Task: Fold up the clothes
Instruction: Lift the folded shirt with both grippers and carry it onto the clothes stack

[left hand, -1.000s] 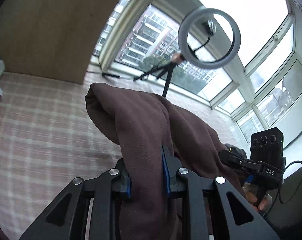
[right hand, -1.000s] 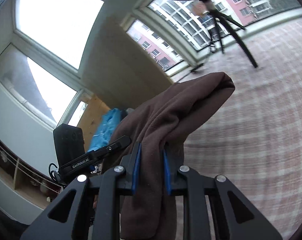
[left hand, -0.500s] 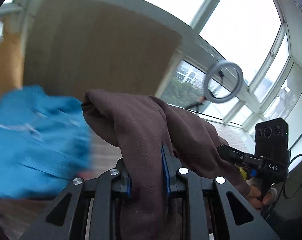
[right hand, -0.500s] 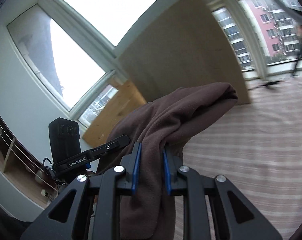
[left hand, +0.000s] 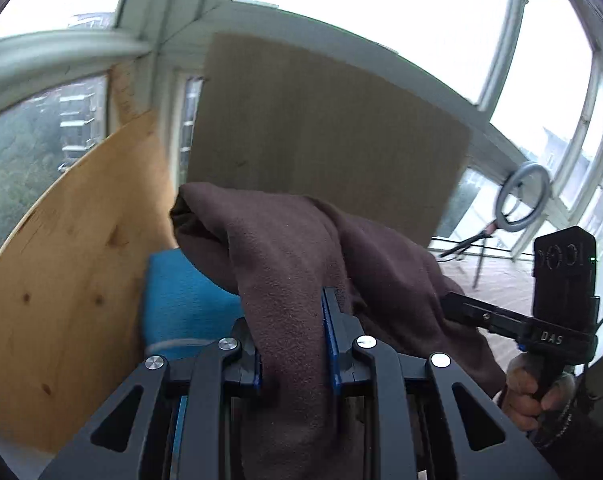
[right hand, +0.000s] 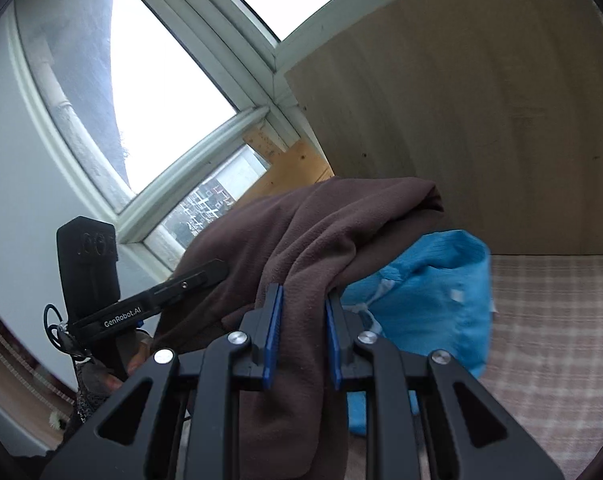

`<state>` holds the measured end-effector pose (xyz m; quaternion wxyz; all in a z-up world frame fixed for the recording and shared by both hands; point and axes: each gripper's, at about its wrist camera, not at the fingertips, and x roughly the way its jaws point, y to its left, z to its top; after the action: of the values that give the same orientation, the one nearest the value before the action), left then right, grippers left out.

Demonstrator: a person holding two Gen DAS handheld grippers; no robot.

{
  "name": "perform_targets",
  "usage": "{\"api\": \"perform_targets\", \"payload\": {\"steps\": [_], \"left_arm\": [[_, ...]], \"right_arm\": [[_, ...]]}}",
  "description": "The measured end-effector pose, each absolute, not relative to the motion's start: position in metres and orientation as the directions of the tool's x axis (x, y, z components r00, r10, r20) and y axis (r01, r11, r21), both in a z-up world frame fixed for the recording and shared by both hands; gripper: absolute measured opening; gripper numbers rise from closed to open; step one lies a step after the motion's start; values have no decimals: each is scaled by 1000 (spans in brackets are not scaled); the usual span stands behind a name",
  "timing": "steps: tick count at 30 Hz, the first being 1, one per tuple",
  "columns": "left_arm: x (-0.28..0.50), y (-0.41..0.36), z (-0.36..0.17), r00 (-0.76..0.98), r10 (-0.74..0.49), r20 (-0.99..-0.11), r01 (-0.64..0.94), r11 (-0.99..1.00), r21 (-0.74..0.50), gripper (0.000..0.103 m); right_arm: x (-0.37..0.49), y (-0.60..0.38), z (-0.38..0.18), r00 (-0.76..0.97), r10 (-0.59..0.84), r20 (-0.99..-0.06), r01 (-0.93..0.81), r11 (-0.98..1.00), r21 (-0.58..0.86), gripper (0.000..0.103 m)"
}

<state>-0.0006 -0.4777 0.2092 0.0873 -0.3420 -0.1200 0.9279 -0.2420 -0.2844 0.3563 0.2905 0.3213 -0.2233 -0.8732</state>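
Observation:
A brown fleece garment (left hand: 285, 248) is folded into a thick bundle and held up in the air between both grippers. My left gripper (left hand: 291, 312) is shut on one end of it. My right gripper (right hand: 301, 312) is shut on the other end, where the brown garment (right hand: 321, 220) drapes over the fingers. The right gripper also shows at the right of the left wrist view (left hand: 501, 320). The left gripper shows at the left of the right wrist view (right hand: 161, 300). A blue garment (right hand: 433, 292) lies just behind the bundle; it also shows in the left wrist view (left hand: 181, 300).
A tan board (left hand: 321, 132) and a pale wood panel (left hand: 73, 264) stand close behind the blue garment. The plaid-covered surface (right hand: 553, 340) stretches to the right. A ring light on a tripod (left hand: 521, 200) stands by the windows.
Both grippers have swung left with the brown bundle, away from the ring light and toward the boards and the blue garment. The grip on the bundle is unchanged.

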Motion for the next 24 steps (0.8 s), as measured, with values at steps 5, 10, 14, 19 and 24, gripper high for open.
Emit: {"api": "perform_targets", "payload": {"steps": [5,10,14,19,24], "left_arm": [[-32,-510,130,-614,199,-764,27,-962,-272,25],[-30,-515,106,-600,142,-788,67,-972,-226,38],[-9,-513,137,-688,45,-725,110,-980,-166,36],[-27,-507,159,-736,51,-676,79,-984,-160,36],[-86,-500,128,-667,68,-742,60,-988,-145,36]], "right_arm": [[-267,-295,304,-595,-564,-573,248,-807,537,19],[-273,-305,271,-494,-500,-712,226,-864,450,22],[-258,-291,298,-525,-502,-687,265,-864,428,22],[-278,-297,339,-601,-498,-625,301,-866,400,28],[-334,-344,325,-563,-484,-669,365,-873,324,28]]}}
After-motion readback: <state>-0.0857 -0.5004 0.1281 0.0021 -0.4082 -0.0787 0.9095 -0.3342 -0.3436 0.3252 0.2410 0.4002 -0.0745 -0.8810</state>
